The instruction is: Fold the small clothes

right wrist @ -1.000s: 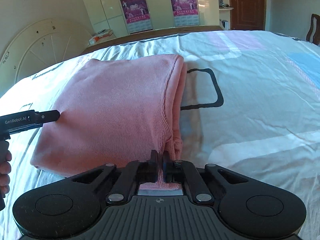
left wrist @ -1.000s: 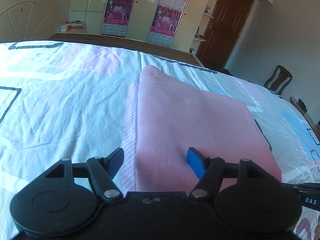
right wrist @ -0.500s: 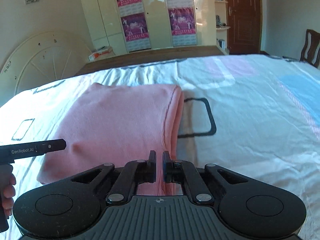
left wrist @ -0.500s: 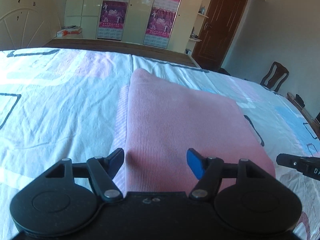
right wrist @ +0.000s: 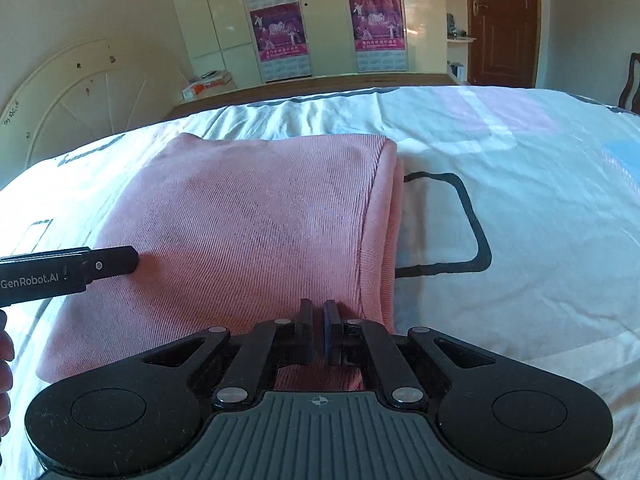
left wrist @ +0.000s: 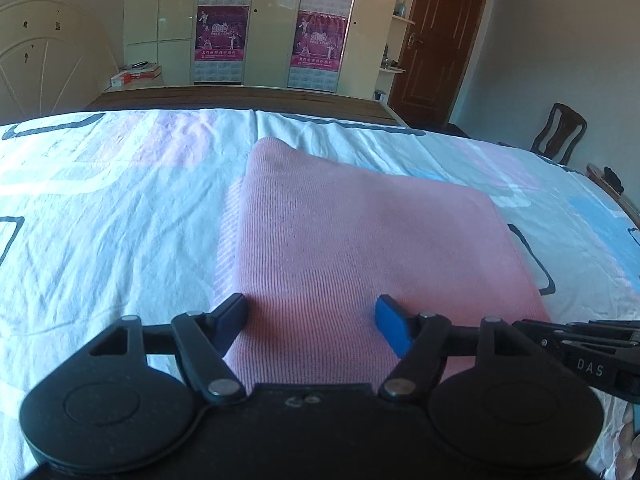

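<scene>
Folded pink garment flat on the patterned bed sheet — both grippers at its near edge.
Left gripper: jaws wide and opening, fabric beneath, nothing pinched; right gripper: jaws closed together over the garment's near right corner — whether cloth is pinched, cannot tell.

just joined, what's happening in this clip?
A person with a handheld gripper in each hand is folding a pink knit garment on a bed sheet. It already lies in a neat rectangle. The left gripper is opening over its near edge; the right gripper is shut at the near corner.
</scene>
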`<state>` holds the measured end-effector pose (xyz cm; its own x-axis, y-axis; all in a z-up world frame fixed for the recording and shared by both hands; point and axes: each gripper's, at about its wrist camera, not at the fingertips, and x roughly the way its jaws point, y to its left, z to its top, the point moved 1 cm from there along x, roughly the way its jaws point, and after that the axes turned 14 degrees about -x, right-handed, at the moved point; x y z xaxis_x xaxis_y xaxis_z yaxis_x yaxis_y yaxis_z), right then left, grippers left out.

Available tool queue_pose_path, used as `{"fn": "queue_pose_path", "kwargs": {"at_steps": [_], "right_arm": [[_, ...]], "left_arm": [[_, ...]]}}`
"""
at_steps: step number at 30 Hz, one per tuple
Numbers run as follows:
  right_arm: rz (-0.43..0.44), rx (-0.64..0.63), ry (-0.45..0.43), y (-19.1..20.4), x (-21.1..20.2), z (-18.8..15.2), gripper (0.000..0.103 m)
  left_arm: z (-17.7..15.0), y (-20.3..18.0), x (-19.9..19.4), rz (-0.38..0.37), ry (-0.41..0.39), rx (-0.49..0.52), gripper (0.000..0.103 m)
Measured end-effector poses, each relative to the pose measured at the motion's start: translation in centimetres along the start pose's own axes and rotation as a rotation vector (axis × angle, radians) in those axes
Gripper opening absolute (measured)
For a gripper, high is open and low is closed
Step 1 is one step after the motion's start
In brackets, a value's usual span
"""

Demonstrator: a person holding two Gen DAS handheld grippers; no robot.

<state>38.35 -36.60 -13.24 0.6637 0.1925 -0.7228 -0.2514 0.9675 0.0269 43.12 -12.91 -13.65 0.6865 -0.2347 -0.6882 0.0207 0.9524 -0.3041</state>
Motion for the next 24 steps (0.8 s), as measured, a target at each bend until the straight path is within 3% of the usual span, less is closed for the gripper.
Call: {"fn": "queue_pose_path", "kwargs": {"at_steps": [2,8,10,12,19,24], "right_arm": [[-0.011,-0.039,0.002,0.4,0.0,0.1,0.002],[0.025,0.015,-0.014,-0.1,-0.7,1.0,0.006],[0.036,0.043,-0.045,-0.4,-1.0,1.8,0.019],[0.024,0.044,-0.07,-0.5,-1.0,2.7,0.05],[-0.042,-0.012,-0.099,-0.3,0.7,5.3,0.05],[-0.083,-0.039,-0.063,-0.8,2.9,5.7,0.05]], "left_arm": [[0.0,-0.1,0.0,0.007,0.003,0.01,0.072],[1.1,-0.8,-0.8,0.035,-0.03,0.03,0.071],[1.8,-1.1,-1.0,0.04,-0.056,0.035,0.072],[2.5,-1.4,-0.4,0.053,-0.051,0.042,0.072],[3.4,-1.7,2.0,0.067,-0.041,0.051,0.071],[3.2,-2.2,3.5,0.085,-0.025,0.081,0.077]]}}
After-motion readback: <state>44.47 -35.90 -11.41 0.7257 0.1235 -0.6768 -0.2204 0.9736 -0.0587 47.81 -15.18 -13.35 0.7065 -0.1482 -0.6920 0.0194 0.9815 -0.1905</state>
